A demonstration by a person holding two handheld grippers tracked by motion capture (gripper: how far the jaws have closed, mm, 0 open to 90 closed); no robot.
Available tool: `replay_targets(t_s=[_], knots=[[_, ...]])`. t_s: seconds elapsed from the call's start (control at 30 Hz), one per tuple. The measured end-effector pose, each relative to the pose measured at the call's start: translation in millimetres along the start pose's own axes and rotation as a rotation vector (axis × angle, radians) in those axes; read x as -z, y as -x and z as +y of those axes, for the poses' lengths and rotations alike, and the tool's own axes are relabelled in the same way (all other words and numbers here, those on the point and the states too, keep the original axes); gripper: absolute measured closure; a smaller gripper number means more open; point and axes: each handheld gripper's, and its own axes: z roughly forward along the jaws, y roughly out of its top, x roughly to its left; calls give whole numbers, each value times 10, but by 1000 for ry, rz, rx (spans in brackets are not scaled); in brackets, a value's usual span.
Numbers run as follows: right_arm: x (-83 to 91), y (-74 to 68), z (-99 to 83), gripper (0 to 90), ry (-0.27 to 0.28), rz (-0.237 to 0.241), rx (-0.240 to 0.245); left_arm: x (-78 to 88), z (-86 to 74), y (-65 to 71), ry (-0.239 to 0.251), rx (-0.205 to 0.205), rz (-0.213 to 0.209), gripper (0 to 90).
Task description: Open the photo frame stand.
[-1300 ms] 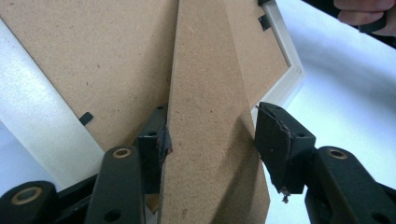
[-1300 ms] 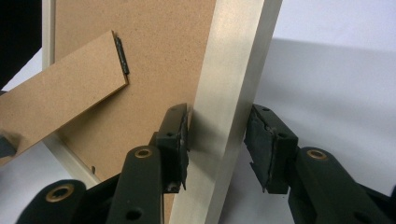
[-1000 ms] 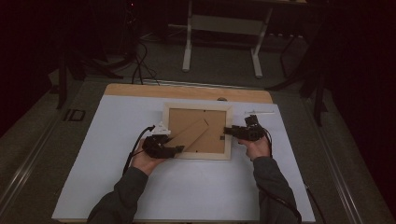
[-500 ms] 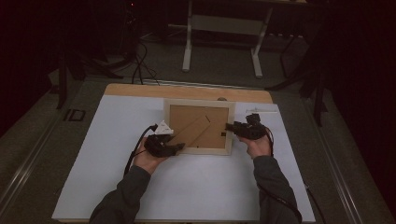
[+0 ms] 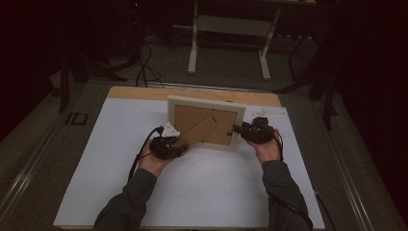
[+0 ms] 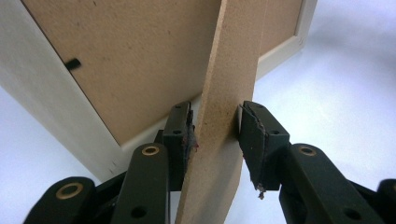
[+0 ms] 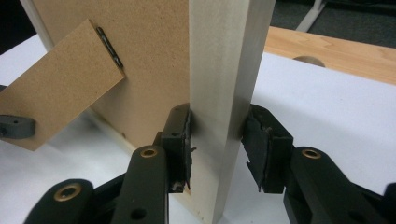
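Note:
A cream picture frame [image 5: 206, 102] stands tilted on the white mat, its brown fibreboard back [image 5: 190, 118] towards me. Its fibreboard stand leg [image 5: 197, 132] angles out to the lower left. My left gripper [image 5: 180, 145] has just been closing, and its pads now touch both faces of the leg [image 6: 229, 70], with the frame's rail [image 6: 56, 116] behind. My right gripper [image 5: 236, 130] is shut on the frame's right side rail [image 7: 219, 56], one pad on each face. In the right gripper view the leg [image 7: 56, 102] and a jaw of the left gripper [image 7: 14, 126] sit at the left.
A white mat [image 5: 202, 192] covers most of the wooden table [image 5: 144, 92]. A small paper slip [image 5: 267, 111] lies right of the frame. Beyond the table stand a desk's white legs [image 5: 192, 48] and floor cables [image 5: 144, 67]. A black square outline [image 5: 77, 119] marks the floor at left.
The frame's top edge has risen, so the frame stands more upright than a second ago. The stand leg has swung out from the back. Both hands stay at the frame's sides.

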Motion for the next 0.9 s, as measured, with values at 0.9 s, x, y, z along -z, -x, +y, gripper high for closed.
replay_targets(t_s=[0.9], knots=[[-41,-122,50,612,28,-50,65,-60,36,49,4,-4,55,691]])
